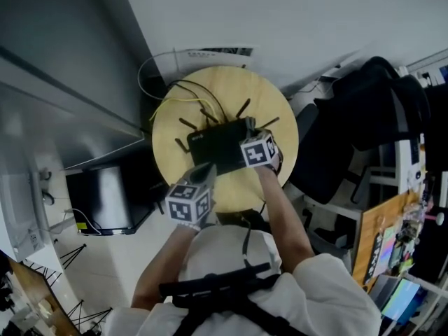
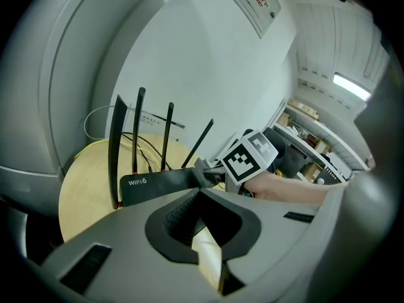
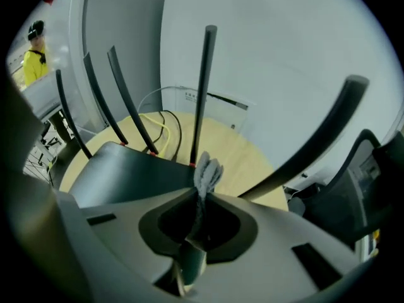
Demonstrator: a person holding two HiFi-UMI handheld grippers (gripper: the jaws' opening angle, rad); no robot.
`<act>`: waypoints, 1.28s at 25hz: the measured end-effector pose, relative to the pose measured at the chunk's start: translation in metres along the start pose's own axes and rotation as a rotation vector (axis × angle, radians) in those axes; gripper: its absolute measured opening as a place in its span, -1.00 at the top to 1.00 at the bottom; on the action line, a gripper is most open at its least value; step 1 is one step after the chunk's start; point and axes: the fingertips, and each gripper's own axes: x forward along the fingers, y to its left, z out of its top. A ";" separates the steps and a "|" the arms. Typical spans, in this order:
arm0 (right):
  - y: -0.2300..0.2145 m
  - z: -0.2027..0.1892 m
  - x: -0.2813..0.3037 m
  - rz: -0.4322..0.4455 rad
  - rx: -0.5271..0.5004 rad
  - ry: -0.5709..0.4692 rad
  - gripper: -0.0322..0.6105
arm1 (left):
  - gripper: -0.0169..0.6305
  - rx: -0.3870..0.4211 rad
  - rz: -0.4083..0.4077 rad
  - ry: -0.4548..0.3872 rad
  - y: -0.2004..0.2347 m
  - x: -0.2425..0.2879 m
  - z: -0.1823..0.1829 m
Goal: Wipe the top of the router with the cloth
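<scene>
A black router (image 1: 220, 144) with several upright antennas lies on a round wooden table (image 1: 273, 103). My right gripper (image 1: 250, 130) sits over the router's right end, shut on a small grey cloth (image 3: 207, 172). In the right gripper view the cloth sticks out of the jaws just above the router's dark top (image 3: 126, 169). My left gripper (image 1: 204, 170) hovers at the router's front edge, its jaws shut with nothing seen between them. In the left gripper view the router's front face (image 2: 158, 185) marked WiFi6 lies just ahead, with the right gripper's marker cube (image 2: 249, 156) beyond it.
Yellow and black cables (image 1: 178, 98) run off the router's back toward the wall. A black office chair (image 1: 371, 110) stands right of the table. A dark cabinet (image 1: 105, 201) is at the left. A person in yellow (image 3: 35, 55) is far off.
</scene>
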 end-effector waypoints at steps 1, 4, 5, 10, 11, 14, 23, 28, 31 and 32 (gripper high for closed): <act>0.000 -0.002 0.003 -0.011 -0.017 0.015 0.78 | 0.96 -0.004 0.002 0.000 0.001 0.000 0.000; -0.005 -0.006 0.007 -0.066 -0.062 0.069 0.78 | 0.96 -0.014 0.008 0.001 0.005 -0.003 -0.002; -0.007 -0.007 0.008 -0.081 -0.071 0.081 0.78 | 0.96 -0.018 0.010 0.002 0.005 -0.004 -0.003; 0.005 -0.005 0.015 -0.028 -0.070 0.098 0.78 | 0.96 -0.032 0.016 0.003 0.007 -0.010 -0.008; 0.013 -0.002 0.016 0.003 -0.069 0.093 0.78 | 0.96 -0.035 0.020 0.001 0.009 -0.012 -0.009; 0.049 0.008 0.017 0.109 -0.080 0.062 0.78 | 0.96 -0.038 0.045 -0.003 0.019 -0.016 -0.012; 0.149 0.035 0.012 0.328 -0.099 0.016 0.78 | 0.96 -0.070 0.102 -0.029 0.040 -0.042 -0.018; 0.181 0.041 0.010 0.385 -0.114 0.007 0.78 | 0.96 -0.085 0.124 -0.041 0.048 -0.055 -0.024; 0.197 0.044 0.001 0.444 -0.095 -0.005 0.78 | 0.96 -0.094 0.133 -0.042 0.051 -0.062 -0.027; 0.199 0.046 -0.004 0.462 -0.073 -0.014 0.78 | 0.96 -0.095 0.136 -0.043 0.051 -0.063 -0.028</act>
